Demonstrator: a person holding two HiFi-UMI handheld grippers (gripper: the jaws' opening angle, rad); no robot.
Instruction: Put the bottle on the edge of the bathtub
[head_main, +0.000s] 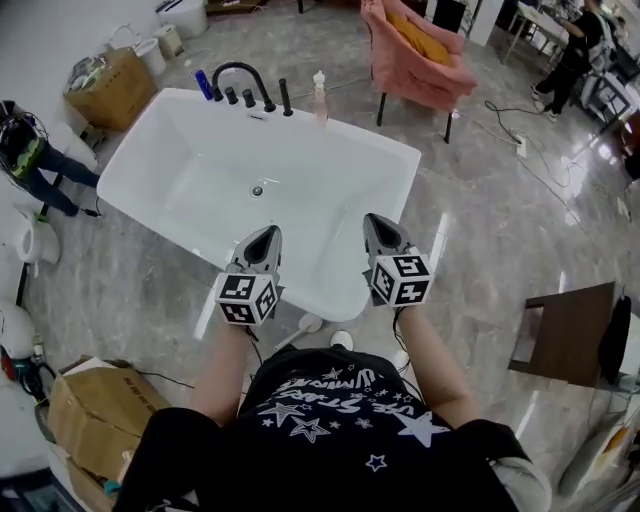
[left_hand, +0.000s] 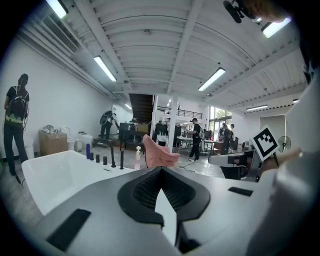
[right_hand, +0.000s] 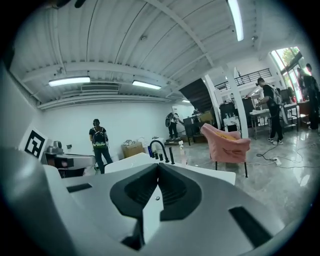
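A white bathtub (head_main: 385, 148) stands on the grey floor. On its far rim, just right of the black taps, a pale pink pump bottle (head_main: 320, 98) stands upright; the bottle (left_hand: 137, 158) shows small and far off in the left gripper view, and the bottle (right_hand: 183, 153) likewise in the right gripper view. My left gripper (head_main: 265, 234) and right gripper (head_main: 376, 222) hover side by side over the tub's near end, far from the bottle. Both are shut with nothing between their jaws, as the left gripper (left_hand: 160, 171) and the right gripper (right_hand: 159, 166) show.
A black arched faucet (head_main: 240, 74) and a blue bottle (head_main: 203, 84) stand on the far rim. Behind the tub sits a pink armchair (head_main: 415, 55). A cardboard box (head_main: 110, 90) and a person (head_main: 30, 160) are at the left, a dark wooden table (head_main: 565, 330) at the right.
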